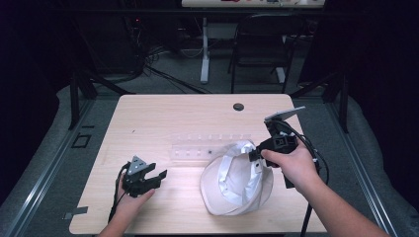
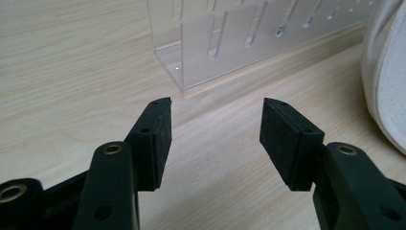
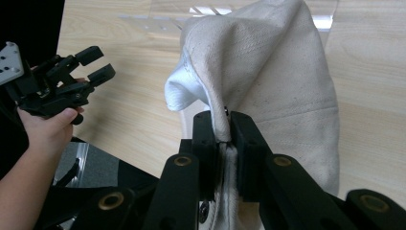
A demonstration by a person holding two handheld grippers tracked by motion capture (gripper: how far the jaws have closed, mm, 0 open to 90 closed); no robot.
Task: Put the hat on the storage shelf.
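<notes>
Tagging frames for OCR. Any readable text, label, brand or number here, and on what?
None readable.
White cap, pinched in the right tool: no logo or print on the cloth that shows.
Clear acrylic rack: slots, no markings.
Left tool, open: plain black pads, no label.
Wooden table: bare, no sticker.
Items on the far desk: too small and blurred to read.

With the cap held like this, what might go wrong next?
1. The right tool pinches only the edge of the cream fabric cap, so the cloth may slip out if lifted.
2. The clear acrylic slotted rack stands just behind the cap; dragging the cap could knock it.
</notes>
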